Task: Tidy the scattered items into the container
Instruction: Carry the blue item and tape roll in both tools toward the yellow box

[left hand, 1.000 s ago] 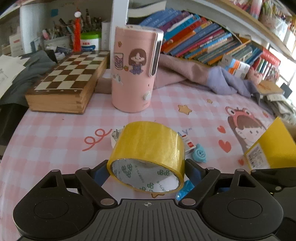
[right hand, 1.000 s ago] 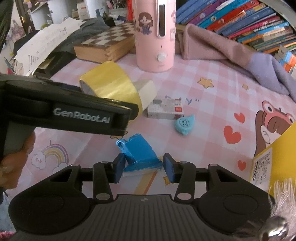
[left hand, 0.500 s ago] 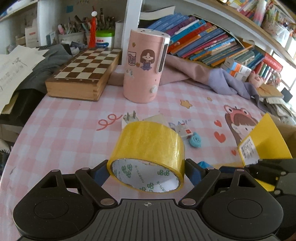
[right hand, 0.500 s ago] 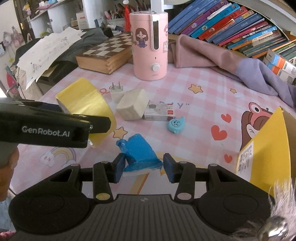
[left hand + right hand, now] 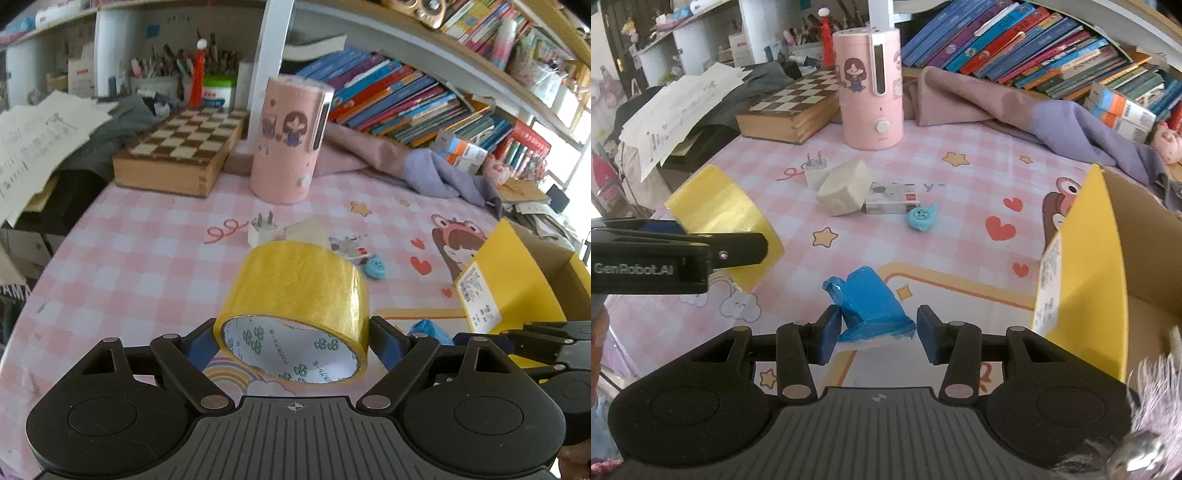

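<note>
A yellow tape roll (image 5: 295, 291) hangs above the pink checked table, with my left gripper (image 5: 293, 343) shut on its two sides. My right gripper (image 5: 879, 334) is shut on a crumpled blue paper-wrapped piece (image 5: 868, 302), also lifted off the table. The open yellow cardboard box (image 5: 1082, 258) stands at the right, close beside the right gripper. Still on the table are a white plug adapter (image 5: 815, 171), a cream block (image 5: 846, 188), a small white and red box (image 5: 892, 203) and a light blue droplet toy (image 5: 921, 218).
A pink humidifier (image 5: 871, 85) and a wooden chessboard box (image 5: 792, 103) stand at the back. A mauve cloth (image 5: 1052, 122) lies before a row of books. Loose papers (image 5: 676, 110) hang over the left edge.
Both grippers have drawn back and risen a little with their loads, shifting toward the right. The table items look farther off and more of the yellow box shows.
</note>
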`<action>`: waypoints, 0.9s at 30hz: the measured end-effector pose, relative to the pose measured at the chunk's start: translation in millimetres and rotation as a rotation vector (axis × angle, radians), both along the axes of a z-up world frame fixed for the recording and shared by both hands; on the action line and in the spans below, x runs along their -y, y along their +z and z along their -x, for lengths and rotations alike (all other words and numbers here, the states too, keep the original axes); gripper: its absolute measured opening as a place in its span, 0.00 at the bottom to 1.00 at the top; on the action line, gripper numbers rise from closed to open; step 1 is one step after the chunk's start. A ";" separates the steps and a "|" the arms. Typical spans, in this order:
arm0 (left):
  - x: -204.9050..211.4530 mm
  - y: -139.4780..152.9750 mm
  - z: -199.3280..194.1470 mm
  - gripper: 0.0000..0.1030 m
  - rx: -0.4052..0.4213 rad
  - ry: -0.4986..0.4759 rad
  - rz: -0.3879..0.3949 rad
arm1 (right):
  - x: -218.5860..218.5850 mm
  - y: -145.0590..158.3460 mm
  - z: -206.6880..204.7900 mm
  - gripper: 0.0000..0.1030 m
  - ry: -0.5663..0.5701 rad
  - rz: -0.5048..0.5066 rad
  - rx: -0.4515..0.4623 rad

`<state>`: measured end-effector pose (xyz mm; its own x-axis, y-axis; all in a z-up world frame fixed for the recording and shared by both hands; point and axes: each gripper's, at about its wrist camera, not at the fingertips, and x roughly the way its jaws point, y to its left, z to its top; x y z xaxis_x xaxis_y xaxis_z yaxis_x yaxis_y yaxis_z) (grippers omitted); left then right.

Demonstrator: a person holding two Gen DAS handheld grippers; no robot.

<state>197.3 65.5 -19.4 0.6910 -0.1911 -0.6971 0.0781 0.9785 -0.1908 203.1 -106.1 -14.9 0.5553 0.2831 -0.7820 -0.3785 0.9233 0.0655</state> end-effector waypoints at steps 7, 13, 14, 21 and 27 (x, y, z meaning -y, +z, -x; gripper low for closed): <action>1.8 11.0 30.3 0.84 0.057 -0.010 -0.036 | 3.9 10.8 25.4 0.41 -0.022 -0.008 0.033; -4.0 6.5 57.4 0.84 0.052 -0.001 -0.016 | 1.0 10.2 48.7 0.41 -0.025 -0.003 0.026; -4.4 6.2 60.9 0.84 0.052 -0.002 -0.016 | 0.2 9.4 52.2 0.41 -0.025 -0.002 0.023; -3.2 10.1 75.7 0.84 0.065 -0.014 -0.004 | 1.0 14.1 70.5 0.41 -0.036 -0.004 0.045; 6.1 18.1 86.2 0.84 0.092 -0.050 -0.019 | 8.1 23.0 85.9 0.41 -0.064 -0.015 0.080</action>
<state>111.1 59.4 -1.3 0.7419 -0.2147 -0.6352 0.1434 0.9762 -0.1624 117.1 -114.2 8.1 0.6329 0.2564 -0.7306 -0.3236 0.9448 0.0512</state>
